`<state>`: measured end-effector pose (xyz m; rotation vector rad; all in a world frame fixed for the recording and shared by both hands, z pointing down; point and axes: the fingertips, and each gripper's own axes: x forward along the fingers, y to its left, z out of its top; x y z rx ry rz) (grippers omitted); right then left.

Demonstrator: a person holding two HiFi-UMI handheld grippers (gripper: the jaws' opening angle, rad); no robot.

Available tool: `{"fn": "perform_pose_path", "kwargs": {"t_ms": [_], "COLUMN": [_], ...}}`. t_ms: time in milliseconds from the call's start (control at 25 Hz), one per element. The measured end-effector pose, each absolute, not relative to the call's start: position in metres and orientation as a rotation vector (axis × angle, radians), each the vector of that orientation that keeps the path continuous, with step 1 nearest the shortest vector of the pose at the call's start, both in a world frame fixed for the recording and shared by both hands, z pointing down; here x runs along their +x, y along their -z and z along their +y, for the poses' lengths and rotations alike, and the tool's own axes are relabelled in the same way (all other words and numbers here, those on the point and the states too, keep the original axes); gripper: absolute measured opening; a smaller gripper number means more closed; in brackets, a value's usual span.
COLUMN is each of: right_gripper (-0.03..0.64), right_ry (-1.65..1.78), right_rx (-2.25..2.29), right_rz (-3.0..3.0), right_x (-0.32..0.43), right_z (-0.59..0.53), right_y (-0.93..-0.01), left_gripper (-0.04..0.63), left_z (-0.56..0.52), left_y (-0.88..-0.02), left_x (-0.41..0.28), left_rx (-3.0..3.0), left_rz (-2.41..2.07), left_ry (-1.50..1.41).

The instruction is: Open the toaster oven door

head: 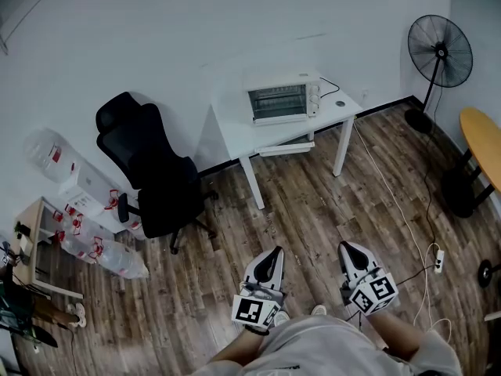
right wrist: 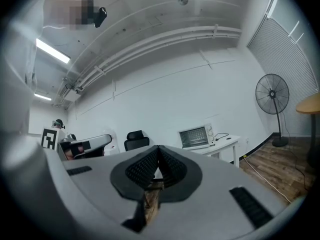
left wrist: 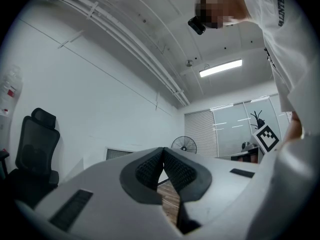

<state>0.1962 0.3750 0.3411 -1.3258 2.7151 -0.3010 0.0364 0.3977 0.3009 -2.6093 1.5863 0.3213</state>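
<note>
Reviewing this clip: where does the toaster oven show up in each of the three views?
Head view: the toaster oven sits upper centre, on the white table.
Left gripper view: low, left of centre, only its top showing above the left claw.
Right gripper view: just right of centre, on the same table.
Shared landmark: the standing fan, to the oven's right in all three.

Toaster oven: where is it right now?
Head view, upper centre: the toaster oven sits on the white table against the wall, black office chair to its left, standing fan to its right.
</note>
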Motion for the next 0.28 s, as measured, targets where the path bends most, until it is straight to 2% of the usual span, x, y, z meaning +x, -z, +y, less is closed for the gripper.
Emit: {"fn": "perform_pose_path", "kwargs": {"t_ms": [280], "right_gripper": [0.017], "right_ry": [0.300], "right_rx": [-1.313], "right_rz": [2.717], "right_x": [0.1980], "right_z": [0.3706], "right_y": [-0.3368], "left_gripper": [0.009], "left_z": [0.3943], "left_y": [-0.2938], "left_x": [0.0378], "left_rx": [-2.596], "left_rz": [1.576], "left_ry": [-0.330]}}
